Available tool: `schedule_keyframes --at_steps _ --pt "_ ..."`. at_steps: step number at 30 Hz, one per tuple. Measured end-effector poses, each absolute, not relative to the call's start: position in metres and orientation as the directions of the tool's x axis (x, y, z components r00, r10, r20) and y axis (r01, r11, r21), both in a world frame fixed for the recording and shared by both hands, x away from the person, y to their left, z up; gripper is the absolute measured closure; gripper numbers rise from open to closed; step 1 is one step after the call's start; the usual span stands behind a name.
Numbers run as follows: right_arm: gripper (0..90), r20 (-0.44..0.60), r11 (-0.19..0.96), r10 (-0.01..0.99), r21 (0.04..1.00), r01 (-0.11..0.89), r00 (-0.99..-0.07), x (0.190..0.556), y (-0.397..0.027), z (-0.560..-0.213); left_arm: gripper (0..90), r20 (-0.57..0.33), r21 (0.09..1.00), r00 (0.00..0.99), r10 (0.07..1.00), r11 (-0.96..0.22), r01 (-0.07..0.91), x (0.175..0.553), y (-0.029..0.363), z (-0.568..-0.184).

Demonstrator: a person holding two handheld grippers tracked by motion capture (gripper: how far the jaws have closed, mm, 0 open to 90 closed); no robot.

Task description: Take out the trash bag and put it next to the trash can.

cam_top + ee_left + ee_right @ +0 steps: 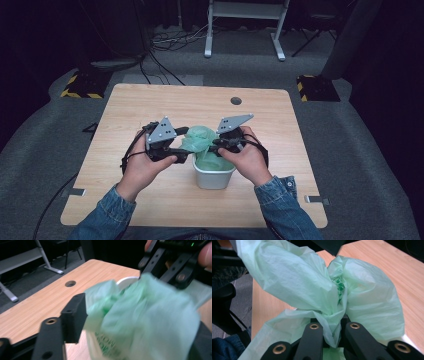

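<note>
Above the white bin [214, 176] we list one green bag [201, 140]: thin, soft, slippery; right gripper [333, 327] fingers pinch its gathered neck, left gripper [130, 322] fingers open around it

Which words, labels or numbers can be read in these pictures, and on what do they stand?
None can be read.
Green print on the green plastic bag, left gripper view: letters, too blurred to read.
Dark green print in the bag's folds, right gripper view: crumpled, unreadable.
</note>
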State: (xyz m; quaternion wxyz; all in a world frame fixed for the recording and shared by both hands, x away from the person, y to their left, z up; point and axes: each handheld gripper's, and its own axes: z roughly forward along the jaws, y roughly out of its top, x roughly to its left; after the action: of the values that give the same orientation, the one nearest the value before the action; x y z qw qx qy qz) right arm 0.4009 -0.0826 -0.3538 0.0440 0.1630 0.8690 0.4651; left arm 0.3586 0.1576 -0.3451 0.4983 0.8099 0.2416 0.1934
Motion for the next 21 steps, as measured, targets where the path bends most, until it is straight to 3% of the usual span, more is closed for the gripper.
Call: schedule_keyframes --at_steps 21 --pt "87.3 0.053 0.409 0.334 0.891 0.196 -0.941 0.395 -0.107 -0.304 27.2 0.092 0.870 0.739 0.668 -0.414 0.266 0.345 0.218 -0.379"
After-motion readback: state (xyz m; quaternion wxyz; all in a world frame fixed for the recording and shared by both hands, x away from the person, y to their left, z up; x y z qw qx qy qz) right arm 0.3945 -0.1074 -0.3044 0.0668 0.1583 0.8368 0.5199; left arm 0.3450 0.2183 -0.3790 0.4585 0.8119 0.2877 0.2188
